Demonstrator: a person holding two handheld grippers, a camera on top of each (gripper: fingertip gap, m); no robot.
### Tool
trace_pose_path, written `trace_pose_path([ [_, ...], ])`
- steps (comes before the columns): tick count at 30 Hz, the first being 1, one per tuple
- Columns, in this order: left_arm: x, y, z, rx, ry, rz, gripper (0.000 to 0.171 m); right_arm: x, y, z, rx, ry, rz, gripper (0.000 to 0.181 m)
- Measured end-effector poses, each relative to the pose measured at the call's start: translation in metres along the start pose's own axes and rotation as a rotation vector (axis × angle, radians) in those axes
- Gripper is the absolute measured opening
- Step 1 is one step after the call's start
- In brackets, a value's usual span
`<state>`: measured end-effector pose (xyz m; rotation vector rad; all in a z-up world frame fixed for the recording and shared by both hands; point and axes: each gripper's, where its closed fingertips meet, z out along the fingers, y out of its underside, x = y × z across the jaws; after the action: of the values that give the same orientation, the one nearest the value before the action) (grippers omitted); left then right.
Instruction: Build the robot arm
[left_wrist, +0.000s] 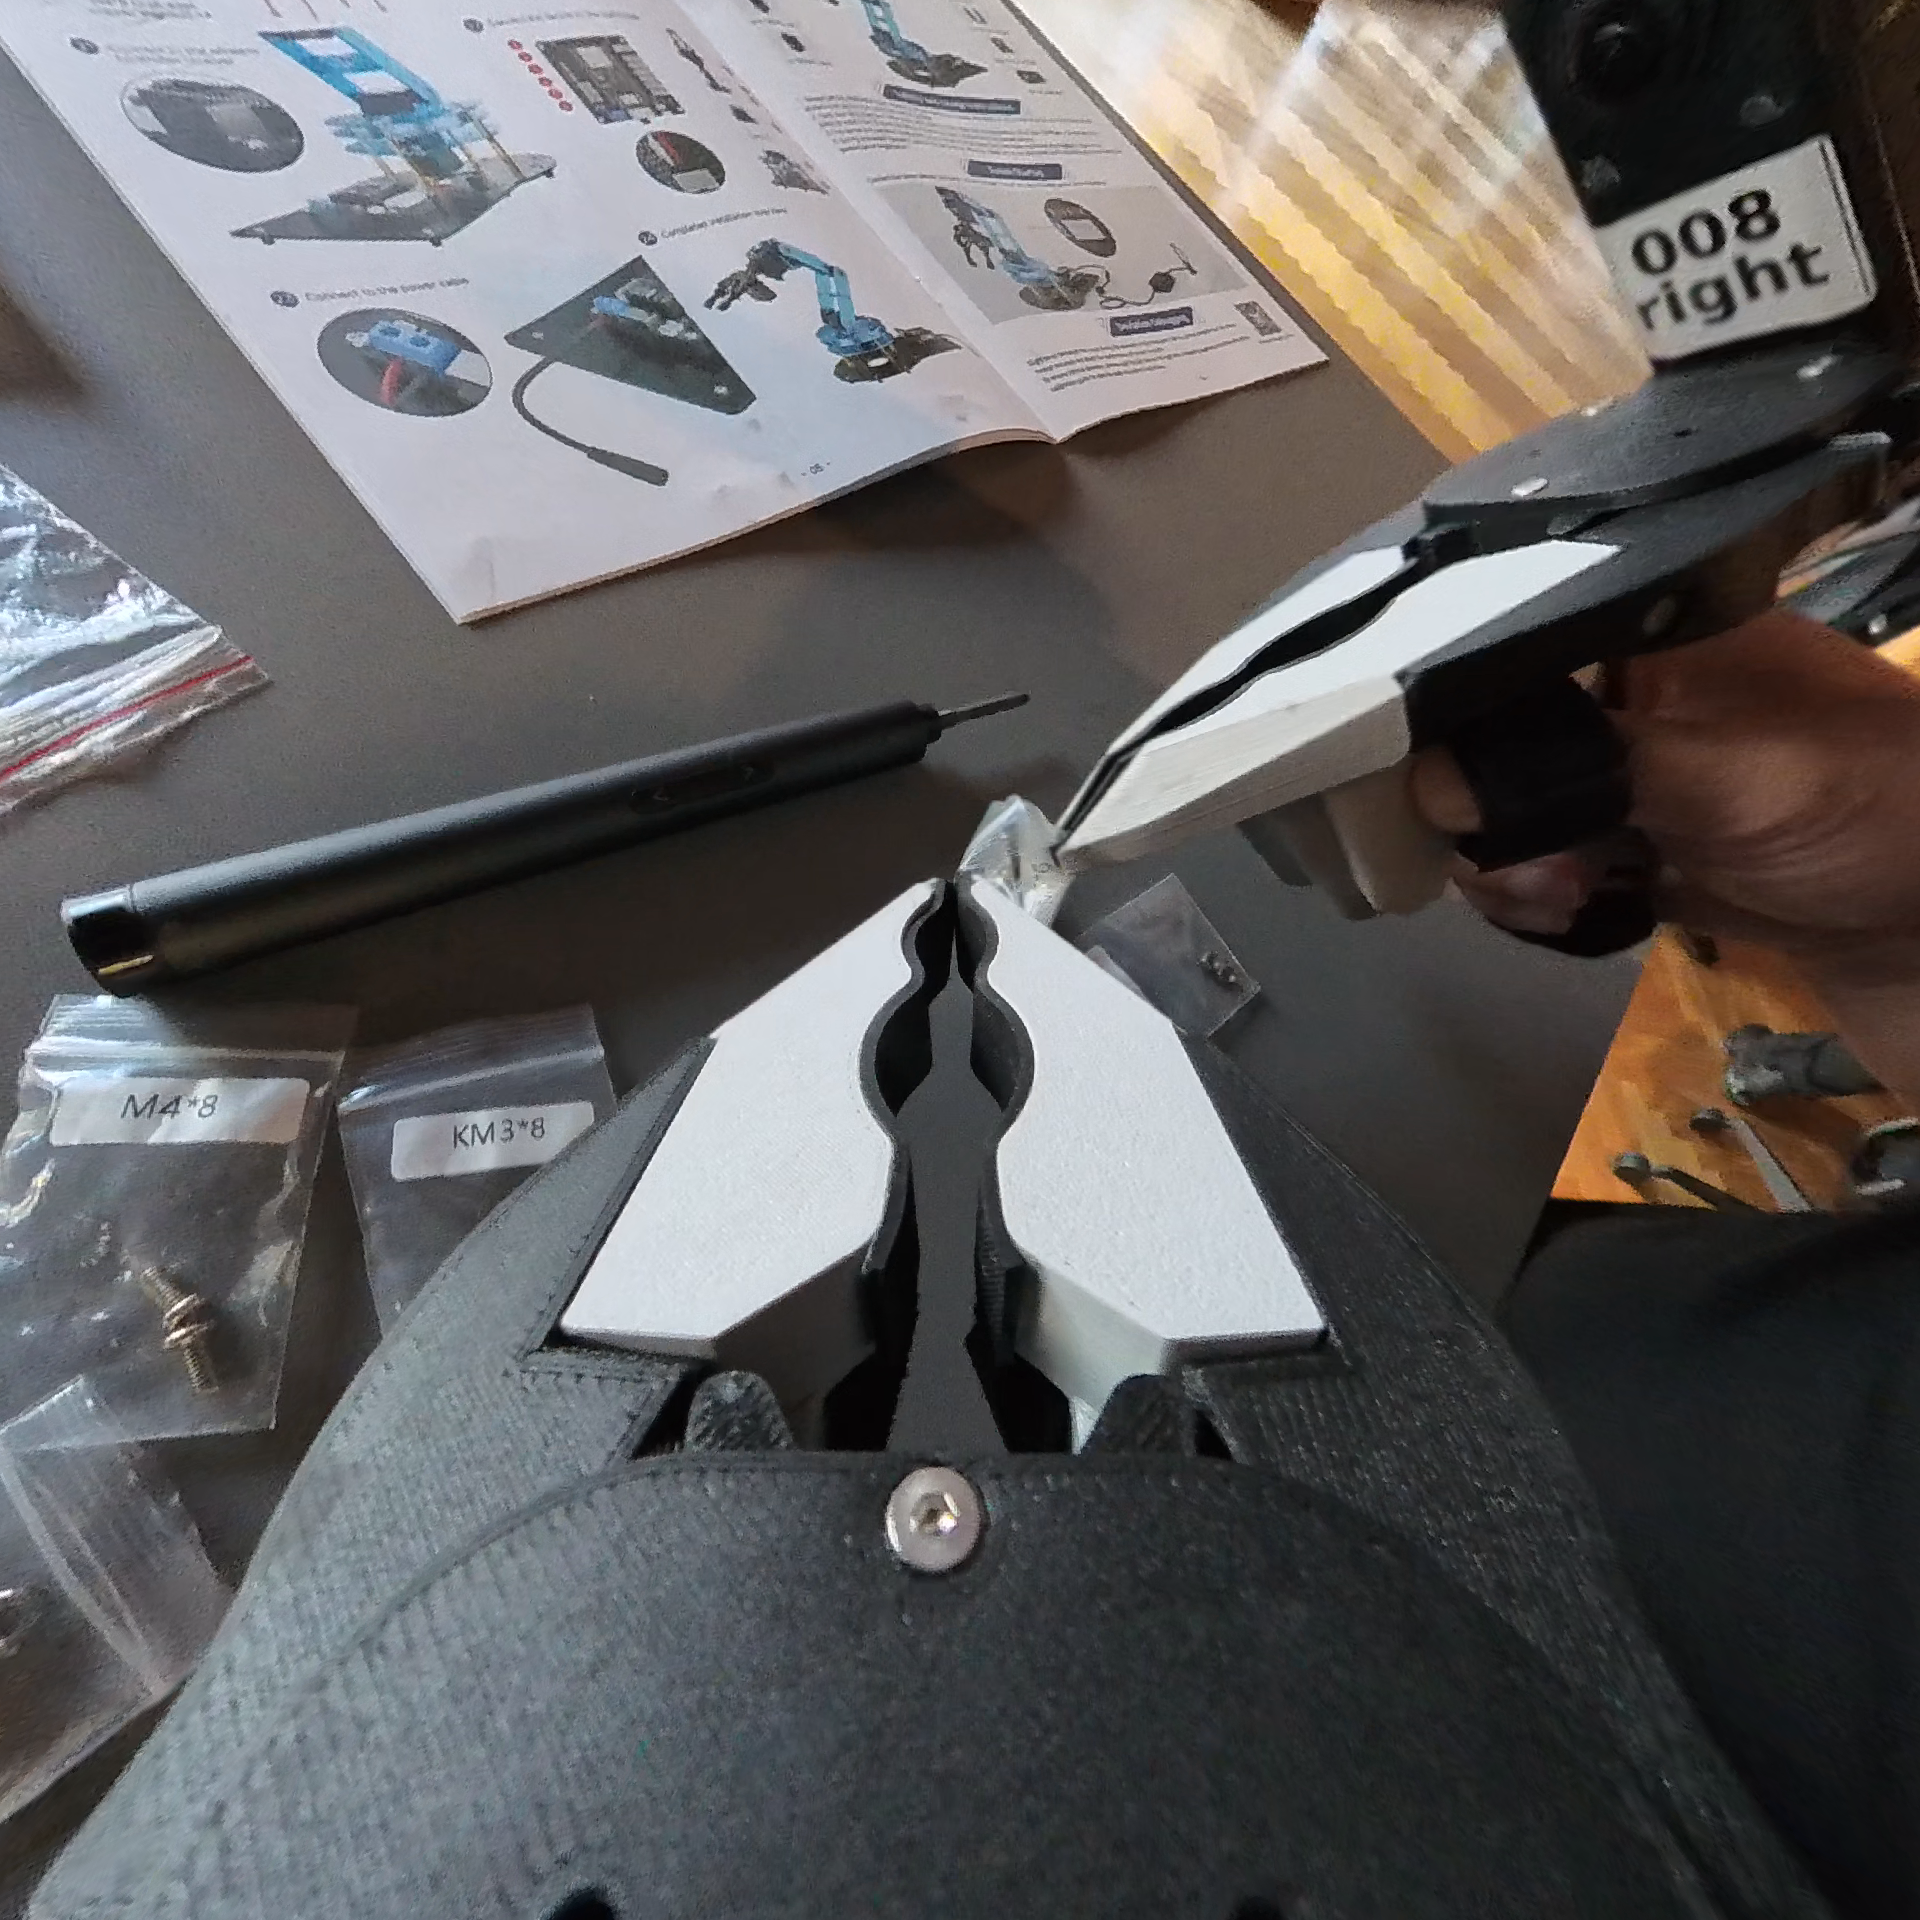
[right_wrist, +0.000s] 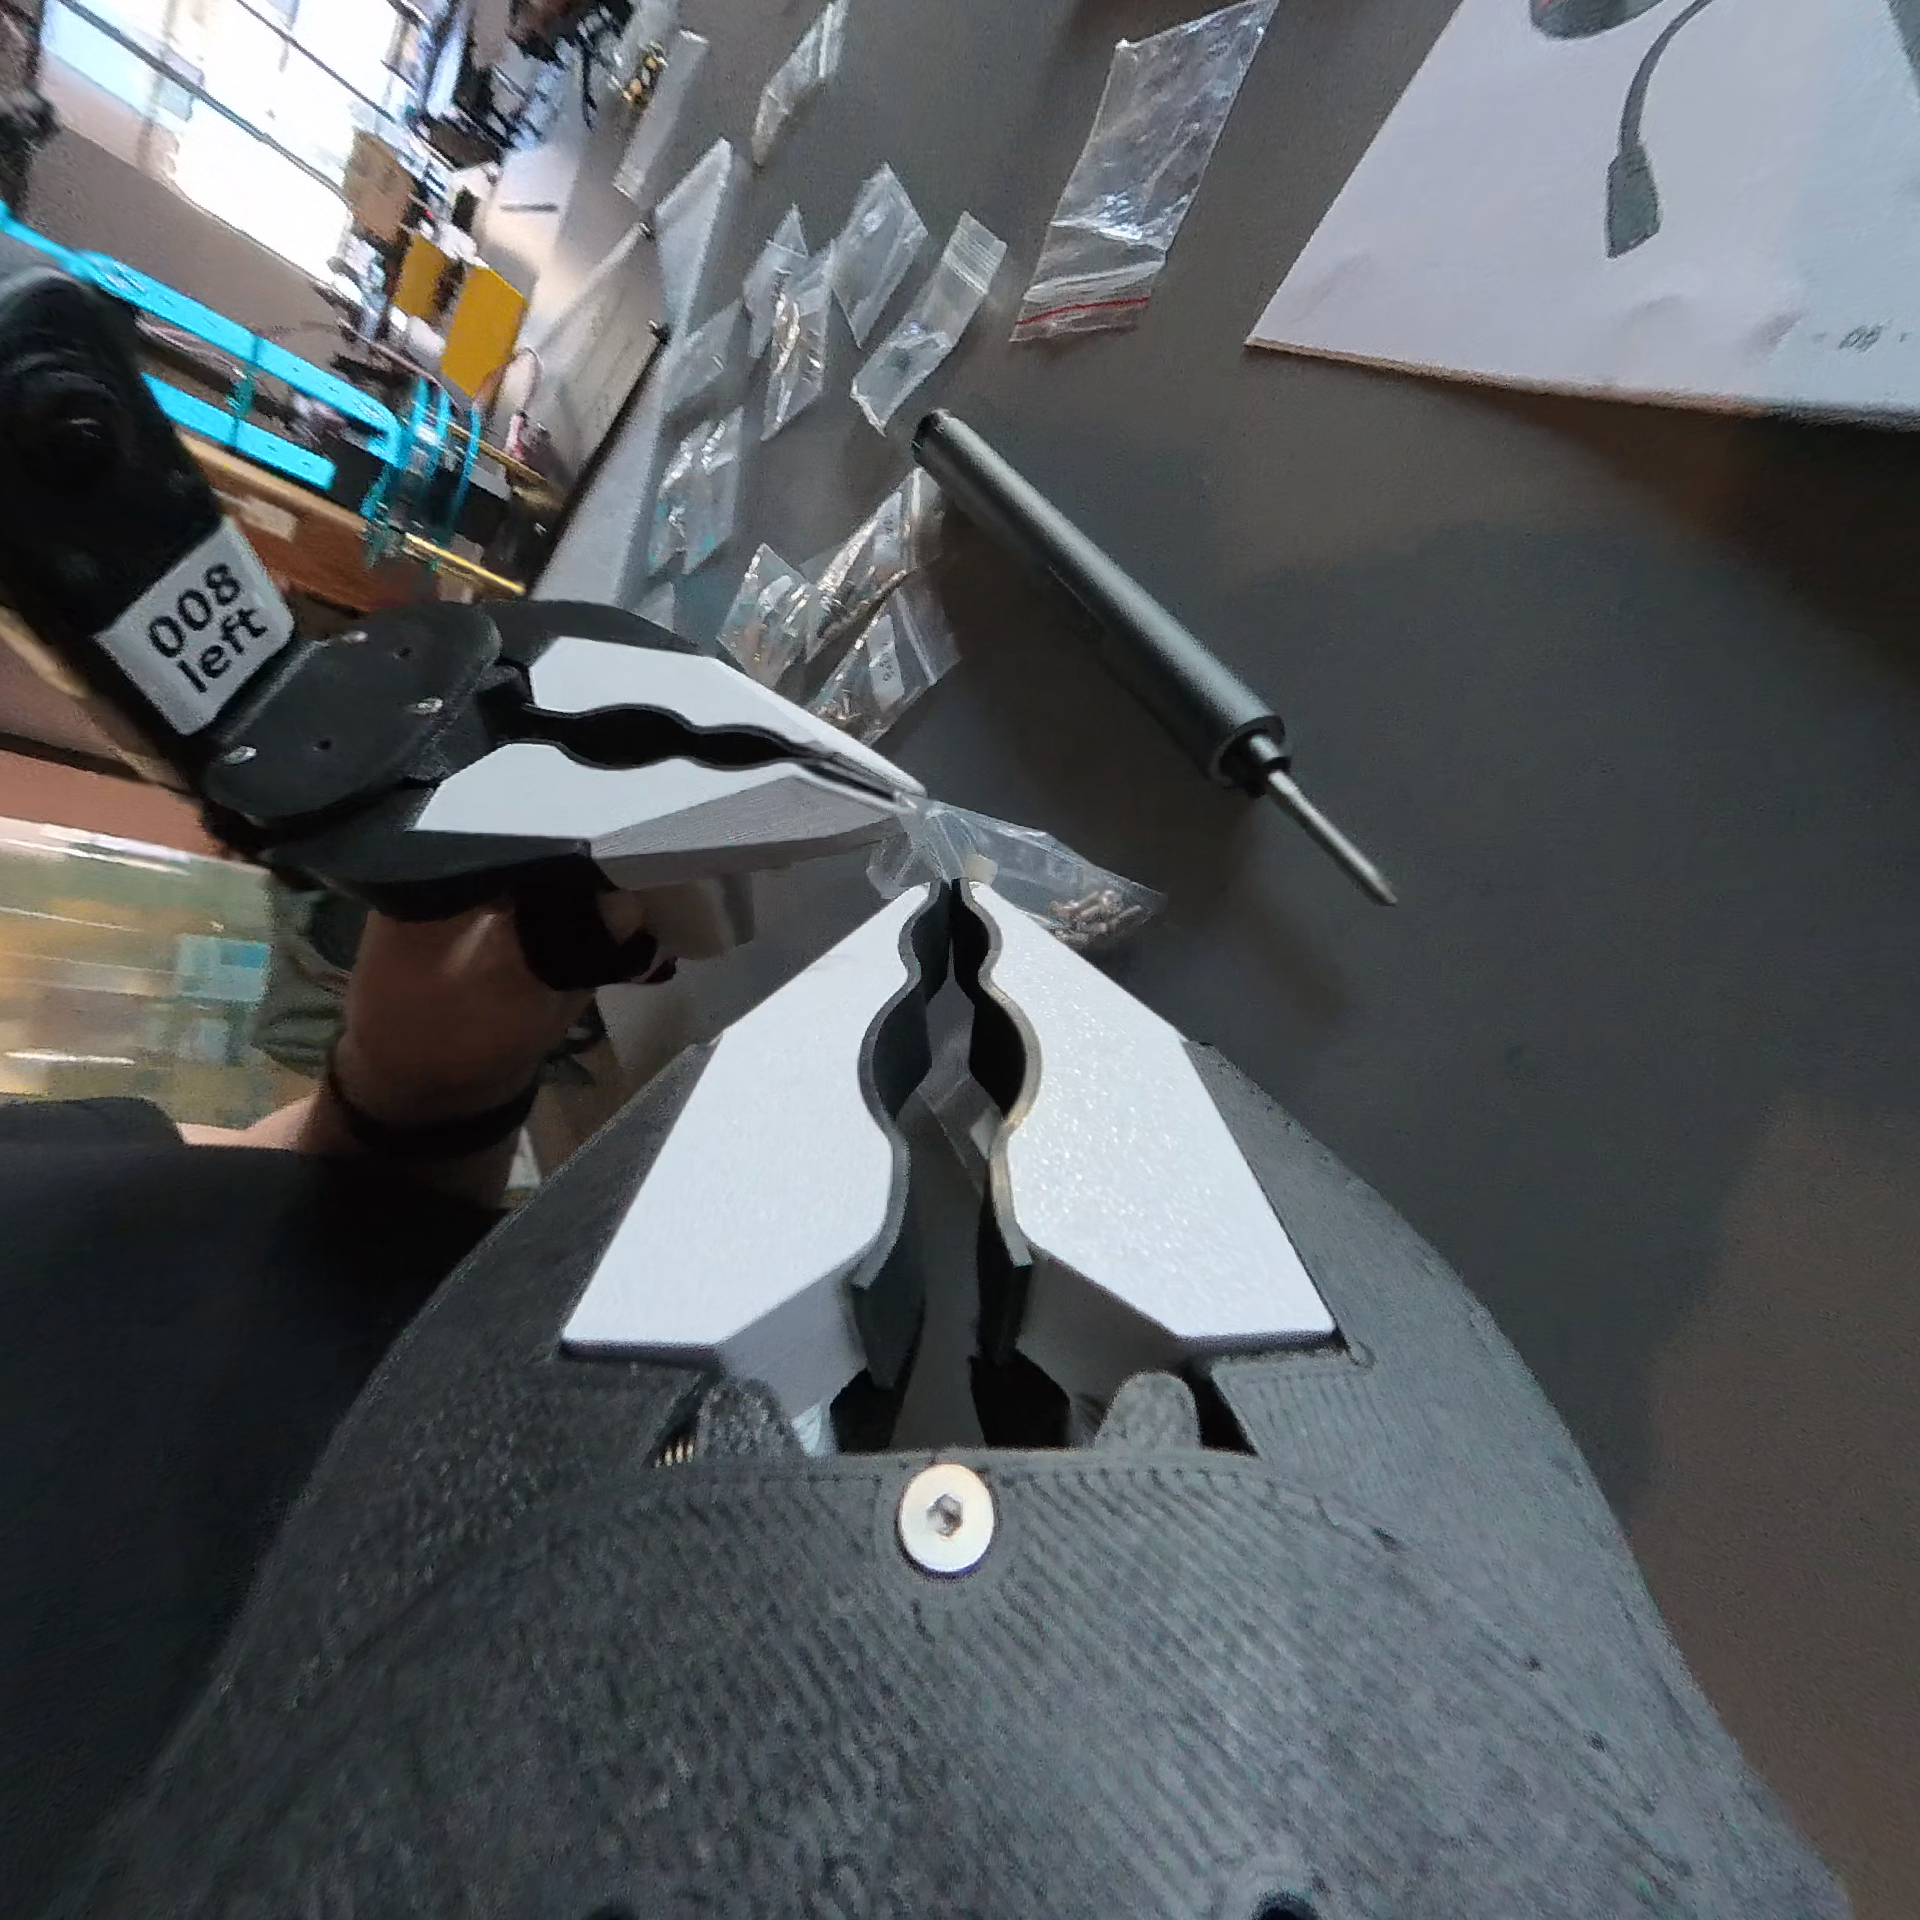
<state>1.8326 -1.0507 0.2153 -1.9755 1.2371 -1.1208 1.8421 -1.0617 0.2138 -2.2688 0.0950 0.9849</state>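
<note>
My left gripper (left_wrist: 954, 902) and right gripper (right_wrist: 954, 896) both have jaws clamped on one small clear bag (right_wrist: 1023, 868), pinched at its top edge just above the dark tabletop (left_wrist: 1039, 582). Tiny screws sit in its far end; its middle is hidden behind my fingertips. A black screwdriver (left_wrist: 468, 831) lies near at 10 o'clock, a booklet (left_wrist: 644, 260) beyond at 12. Labelled bags (left_wrist: 166, 1195) crowd 8 o'clock. Open tabletop lies at 2 o'clock before the edge.

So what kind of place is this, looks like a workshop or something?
Probably a hobby or lab workbench for kit assembly: an open instruction booklet, small zip bags of screws and a black electric screwdriver lie on the dark table.
</note>
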Motion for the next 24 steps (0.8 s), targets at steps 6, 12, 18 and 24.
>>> trace_pose_path([
  [6,0.030,-0.025,-0.023,0.161,0.240,0.149,0.049,-0.012,-0.004,-0.017,-0.195,-0.020,-0.082,0.000],
  [12,0.054,-0.034,-0.016,0.208,0.218,0.599,0.081,-0.043,-0.012,-0.030,-0.393,-0.107,-0.148,0.000],
  [18,0.061,-0.040,-0.005,0.246,0.153,0.725,0.050,-0.050,-0.025,-0.040,-0.458,-0.089,-0.180,0.000],
  [24,0.063,-0.043,-0.004,0.277,0.150,0.728,0.040,-0.046,-0.026,-0.048,-0.517,-0.053,-0.183,0.000],
])
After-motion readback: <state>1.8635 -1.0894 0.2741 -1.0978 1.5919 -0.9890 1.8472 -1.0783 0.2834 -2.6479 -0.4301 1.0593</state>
